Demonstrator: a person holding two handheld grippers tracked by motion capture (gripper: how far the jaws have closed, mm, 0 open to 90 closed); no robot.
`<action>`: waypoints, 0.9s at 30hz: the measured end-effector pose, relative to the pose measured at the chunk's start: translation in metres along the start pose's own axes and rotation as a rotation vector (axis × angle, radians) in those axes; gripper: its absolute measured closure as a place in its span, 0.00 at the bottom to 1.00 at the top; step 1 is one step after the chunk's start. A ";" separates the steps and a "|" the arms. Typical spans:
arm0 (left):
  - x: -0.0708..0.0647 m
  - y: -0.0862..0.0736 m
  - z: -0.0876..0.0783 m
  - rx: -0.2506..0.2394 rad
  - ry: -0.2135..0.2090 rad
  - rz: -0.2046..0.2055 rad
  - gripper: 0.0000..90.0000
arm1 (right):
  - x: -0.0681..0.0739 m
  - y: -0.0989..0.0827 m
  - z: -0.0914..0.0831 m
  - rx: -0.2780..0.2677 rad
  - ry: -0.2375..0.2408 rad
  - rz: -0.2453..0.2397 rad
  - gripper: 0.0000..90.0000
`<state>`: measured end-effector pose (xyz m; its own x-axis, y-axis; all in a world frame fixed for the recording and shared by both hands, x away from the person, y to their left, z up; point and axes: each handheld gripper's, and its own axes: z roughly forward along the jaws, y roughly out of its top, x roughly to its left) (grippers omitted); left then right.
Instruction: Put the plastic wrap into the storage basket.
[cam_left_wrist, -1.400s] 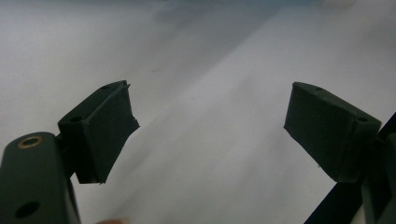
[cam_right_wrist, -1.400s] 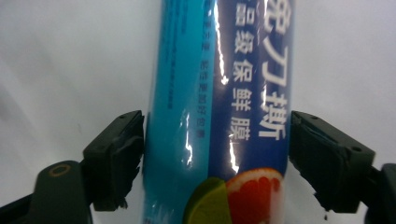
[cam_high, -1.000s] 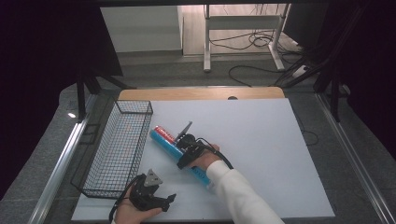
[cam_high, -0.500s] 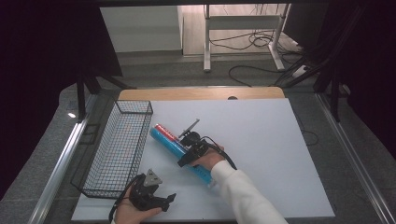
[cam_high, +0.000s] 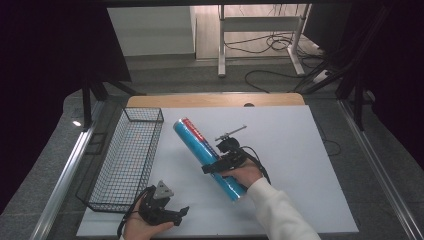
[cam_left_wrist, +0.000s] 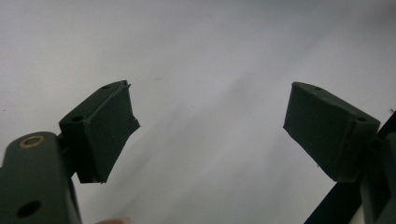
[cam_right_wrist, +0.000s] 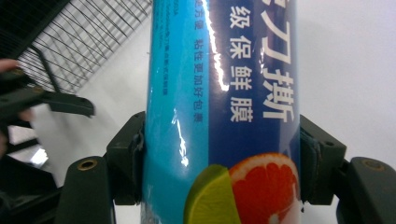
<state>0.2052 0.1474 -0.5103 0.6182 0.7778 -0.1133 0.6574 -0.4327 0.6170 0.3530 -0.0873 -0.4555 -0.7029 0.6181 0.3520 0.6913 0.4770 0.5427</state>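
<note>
A long blue cling-film roll (cam_high: 199, 146), printed with white characters and citrus slices, is held above the white table (cam_high: 300, 150), its red end pointing to the far left. My right gripper (cam_high: 216, 167) is shut on its nearer half. In the right gripper view the pads (cam_right_wrist: 128, 154) press both sides of the roll (cam_right_wrist: 219, 93). My left gripper (cam_high: 179, 212) rests low at the table's front left, just in front of the wire basket (cam_high: 127, 155). Its jaws stand open around nothing in the left gripper view (cam_left_wrist: 208, 135).
The black wire basket lies along the table's left side, and its mesh (cam_right_wrist: 93, 32) shows beyond the roll in the right gripper view. The left gripper's jaw (cam_right_wrist: 51, 100) appears there at the left. A metal frame and cables lie on the floor behind the table.
My right gripper has lifted the roll off the table and carried it a little to the right and away. The left gripper has stayed where it was.
</note>
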 end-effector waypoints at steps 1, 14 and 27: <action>0.000 0.000 0.000 0.000 -0.005 -0.002 0.18 | 0.000 0.000 0.000 0.000 0.000 0.000 0.36; 0.000 0.003 0.000 -0.021 -0.013 -0.019 0.18 | -0.016 -0.038 -0.039 -0.097 0.021 0.061 0.36; 0.002 0.010 -0.002 -0.070 -0.091 -0.082 0.18 | -0.025 -0.067 -0.058 -0.154 0.040 0.094 0.36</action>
<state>0.2119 0.1457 -0.5028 0.6021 0.7636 -0.2335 0.6775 -0.3338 0.6554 0.3147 -0.1707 -0.4562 -0.6449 0.6284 0.4350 0.7225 0.3156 0.6151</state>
